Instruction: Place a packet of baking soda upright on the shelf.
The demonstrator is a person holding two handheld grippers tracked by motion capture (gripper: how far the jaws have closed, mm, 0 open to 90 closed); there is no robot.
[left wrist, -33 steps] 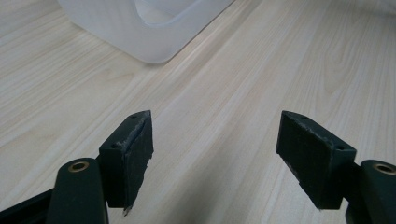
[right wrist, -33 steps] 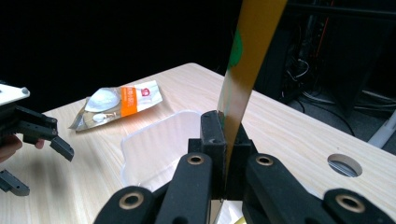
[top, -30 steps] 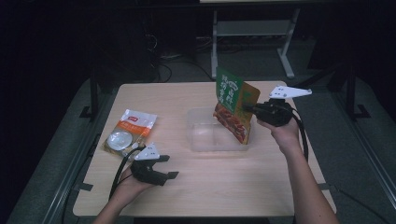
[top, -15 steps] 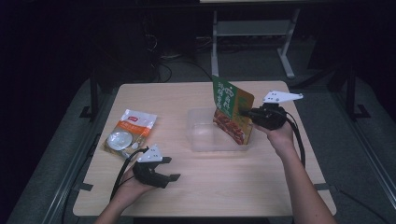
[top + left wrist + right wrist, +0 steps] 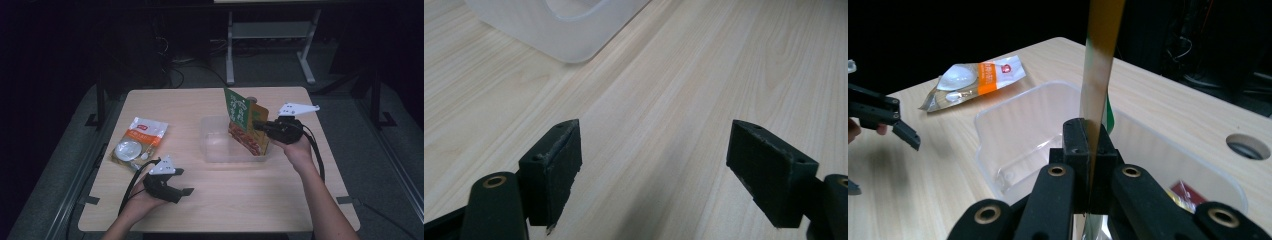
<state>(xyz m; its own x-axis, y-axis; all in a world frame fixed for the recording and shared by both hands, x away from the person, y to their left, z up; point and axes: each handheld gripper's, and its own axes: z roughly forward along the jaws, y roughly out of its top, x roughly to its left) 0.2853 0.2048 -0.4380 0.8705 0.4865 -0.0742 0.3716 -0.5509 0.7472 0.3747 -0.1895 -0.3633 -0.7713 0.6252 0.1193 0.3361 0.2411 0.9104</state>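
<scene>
Lower than a second ago, the right gripper pinches the green snack bag upright in its fingers, bottom edge inside the clear tub on the counter, where a tilted release could tip it over the rim, while the left gripper, fingers spread and just opening wider on nothing, rests near the counter's front

green-orange pouch, translucent container

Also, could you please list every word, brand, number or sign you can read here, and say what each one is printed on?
Green and orange pouch, held by the right gripper: pale print on the green part, too blurred to read.
White and orange packet: small red logo, too small to read.
Clear tub, table: no text.
</scene>
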